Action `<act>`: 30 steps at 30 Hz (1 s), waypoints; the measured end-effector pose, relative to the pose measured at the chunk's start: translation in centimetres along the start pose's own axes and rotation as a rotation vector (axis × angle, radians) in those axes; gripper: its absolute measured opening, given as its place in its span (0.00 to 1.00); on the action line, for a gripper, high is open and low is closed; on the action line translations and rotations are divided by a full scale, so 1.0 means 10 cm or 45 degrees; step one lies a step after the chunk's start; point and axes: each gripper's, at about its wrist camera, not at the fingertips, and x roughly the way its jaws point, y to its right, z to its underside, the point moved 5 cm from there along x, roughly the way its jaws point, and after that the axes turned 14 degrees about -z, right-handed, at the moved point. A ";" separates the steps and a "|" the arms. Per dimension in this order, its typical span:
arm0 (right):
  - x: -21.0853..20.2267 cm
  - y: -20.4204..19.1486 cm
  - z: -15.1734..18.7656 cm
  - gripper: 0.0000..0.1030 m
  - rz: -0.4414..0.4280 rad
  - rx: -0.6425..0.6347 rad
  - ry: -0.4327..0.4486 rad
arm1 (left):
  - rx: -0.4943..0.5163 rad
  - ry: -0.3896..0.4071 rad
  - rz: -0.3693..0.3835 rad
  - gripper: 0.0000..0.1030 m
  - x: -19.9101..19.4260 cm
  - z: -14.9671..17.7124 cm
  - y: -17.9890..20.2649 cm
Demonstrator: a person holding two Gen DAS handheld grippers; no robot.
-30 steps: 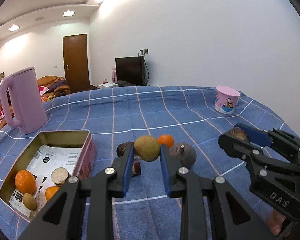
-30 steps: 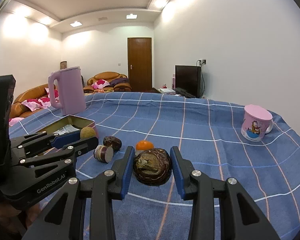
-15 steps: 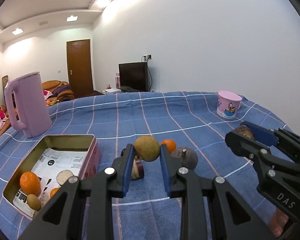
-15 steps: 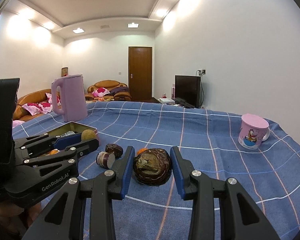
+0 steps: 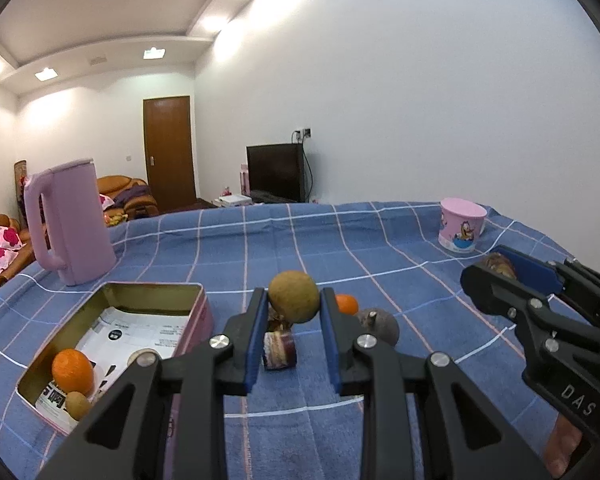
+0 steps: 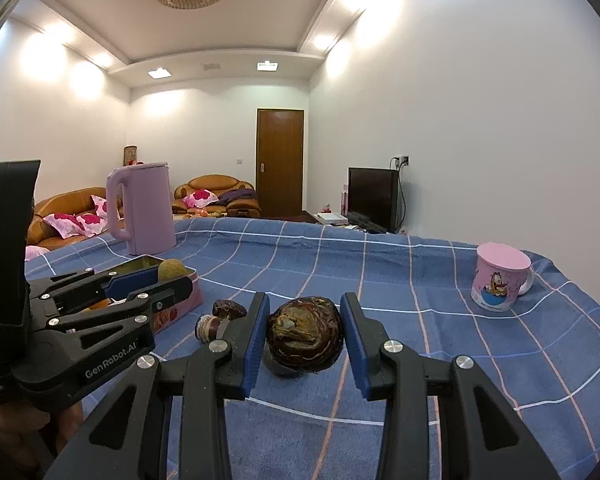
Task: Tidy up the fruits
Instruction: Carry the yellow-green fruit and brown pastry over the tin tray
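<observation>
My left gripper [image 5: 294, 312] is shut on a round tan-green fruit [image 5: 294, 296], held above the blue checked cloth just right of the open tin box [image 5: 198, 292]. The tin holds an orange [image 5: 73, 372], a kiwi [image 5: 78, 404] and a pale cut fruit. My right gripper [image 6: 305, 336] is shut on a dark brown-purple fruit [image 6: 305, 334], lifted off the cloth. On the cloth lie a small orange [image 5: 346, 305], a grey-purple fruit [image 5: 380, 326], a cut purple piece [image 5: 280, 350] and a dark shell piece [image 6: 229, 309]. Each gripper shows in the other's view, the left gripper [image 6: 172, 278] beside the tin.
A tall pink jug [image 5: 74, 222] stands behind the tin at the left. A pink cartoon mug [image 5: 462, 226] stands near the table's far right edge. The cloth drops off at the right. Sofas, a door and a television are beyond the table.
Both grippers have tipped upward a little, so the table sits lower in each view. Each still holds its fruit, and the fruits on the cloth have not moved.
</observation>
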 end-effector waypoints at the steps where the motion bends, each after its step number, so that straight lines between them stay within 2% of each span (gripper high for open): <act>1: 0.00 0.00 0.00 0.38 0.001 -0.002 0.003 | -0.001 0.005 -0.004 0.27 -0.01 -0.01 0.00; 18: -0.08 -0.06 -0.01 0.38 0.014 -0.040 0.046 | 0.009 0.075 -0.046 0.27 -0.09 -0.04 -0.01; 30: 0.05 -0.14 -0.02 0.38 -0.004 -0.056 -0.013 | -0.027 -0.022 -0.100 0.27 0.06 -0.01 -0.24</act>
